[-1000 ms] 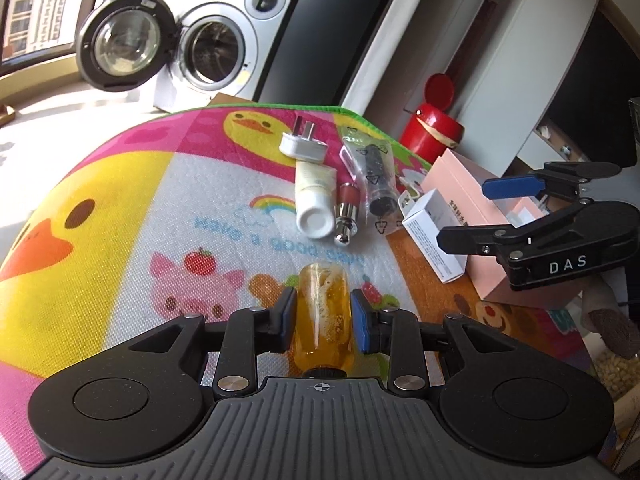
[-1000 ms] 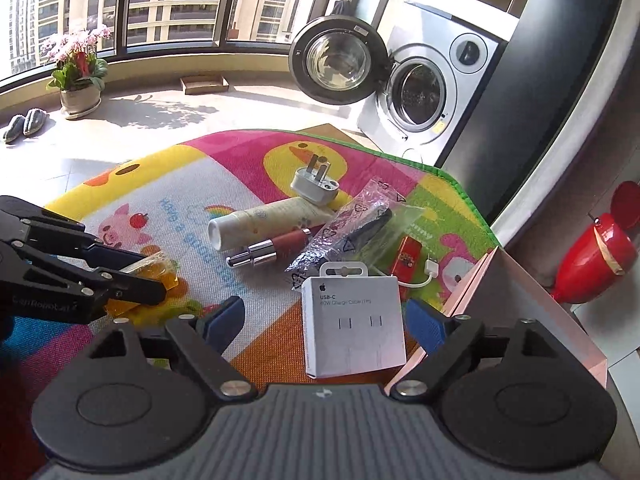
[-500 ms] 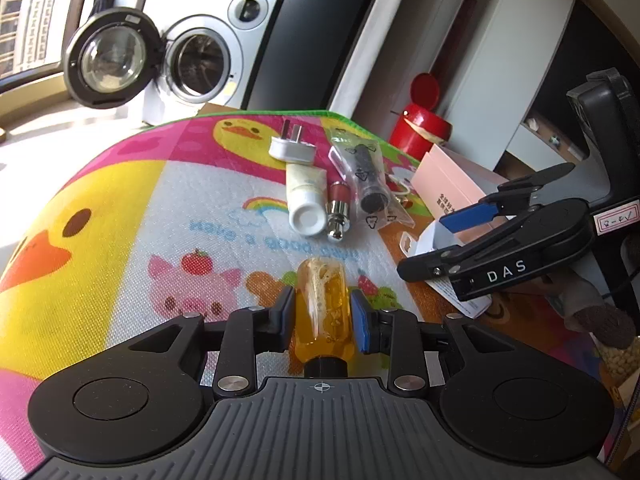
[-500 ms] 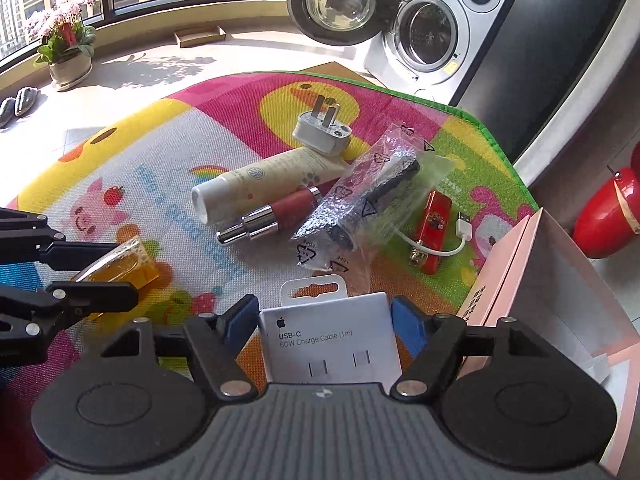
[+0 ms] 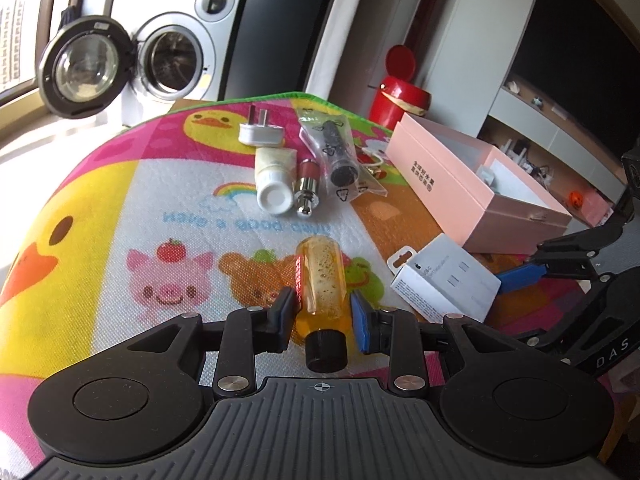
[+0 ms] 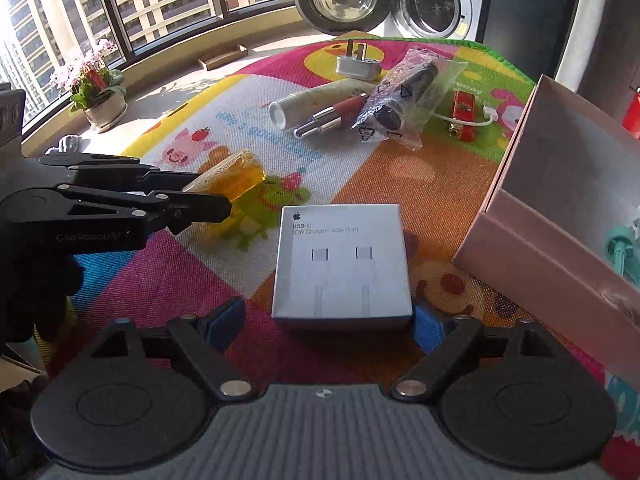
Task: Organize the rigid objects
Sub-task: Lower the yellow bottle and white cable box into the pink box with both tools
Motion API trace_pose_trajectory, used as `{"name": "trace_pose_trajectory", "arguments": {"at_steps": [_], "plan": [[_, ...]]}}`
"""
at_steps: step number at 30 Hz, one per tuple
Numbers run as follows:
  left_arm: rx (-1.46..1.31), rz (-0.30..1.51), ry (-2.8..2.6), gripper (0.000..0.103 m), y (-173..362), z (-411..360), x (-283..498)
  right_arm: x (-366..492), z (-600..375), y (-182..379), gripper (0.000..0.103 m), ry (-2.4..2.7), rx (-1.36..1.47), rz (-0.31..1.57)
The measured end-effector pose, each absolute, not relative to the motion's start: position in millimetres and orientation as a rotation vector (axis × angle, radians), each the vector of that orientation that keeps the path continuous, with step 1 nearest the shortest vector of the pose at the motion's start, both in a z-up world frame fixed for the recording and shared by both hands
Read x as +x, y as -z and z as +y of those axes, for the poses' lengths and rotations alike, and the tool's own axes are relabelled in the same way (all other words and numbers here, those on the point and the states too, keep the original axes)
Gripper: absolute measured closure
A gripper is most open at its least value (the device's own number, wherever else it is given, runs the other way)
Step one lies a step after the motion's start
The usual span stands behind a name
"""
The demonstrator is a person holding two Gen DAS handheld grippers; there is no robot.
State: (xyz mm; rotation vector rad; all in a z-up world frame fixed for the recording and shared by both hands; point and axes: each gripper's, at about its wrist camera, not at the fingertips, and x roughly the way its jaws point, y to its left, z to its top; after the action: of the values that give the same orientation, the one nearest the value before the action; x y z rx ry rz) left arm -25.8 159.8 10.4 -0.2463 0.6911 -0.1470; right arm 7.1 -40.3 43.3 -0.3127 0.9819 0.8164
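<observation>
My left gripper (image 5: pixel 323 314) clamped the amber bottle (image 5: pixel 320 276) while my right gripper's (image 6: pixel 326 322) jaws, opening, straddled the USB-C cable box (image 6: pixel 342 262) lying near the pink box (image 5: pixel 476 184); next, probably re-grip it.

Cartoon mat (image 5: pixel 120 184) carries cable box (image 6: pixel 342 262), pink box (image 5: pixel 472 184), tube (image 5: pixel 272 180), plug (image 5: pixel 260 132).

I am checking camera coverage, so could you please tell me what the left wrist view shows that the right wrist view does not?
Only the left wrist view shows the orange bottle's black cap and the red bin in full. Only the right wrist view shows the flower pot, the high-rise windows and the whole red lighter. Both show the orange bottle gripped by the left gripper, the cable box between the right gripper's opening jaws, the pink box, the plug and the washing machine.
</observation>
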Motion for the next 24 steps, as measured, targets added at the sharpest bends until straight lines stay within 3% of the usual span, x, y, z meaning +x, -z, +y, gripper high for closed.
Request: {"name": "trace_pose_trajectory", "arguments": {"at_steps": [10,11,13,24], "plan": [[-0.247,0.75,0.107,0.07,-15.6,153.1,-8.8,10.2,-21.8,-41.8,0.016,-0.685,-0.324,0.784],[-0.242,0.754,0.109,0.07,-16.0,152.6,-8.5,10.3,-19.3,-39.7,0.017,-0.681,-0.334,0.778],[-0.209,0.761,0.131,0.07,-17.1,151.4,-9.6,10.0,-18.7,-38.7,0.033,-0.697,-0.33,0.789],[-0.071,0.728,0.268,0.071,-21.8,102.8,-47.3,-46.2,-83.0,-70.7,0.034,-0.649,-0.389,0.714]]}}
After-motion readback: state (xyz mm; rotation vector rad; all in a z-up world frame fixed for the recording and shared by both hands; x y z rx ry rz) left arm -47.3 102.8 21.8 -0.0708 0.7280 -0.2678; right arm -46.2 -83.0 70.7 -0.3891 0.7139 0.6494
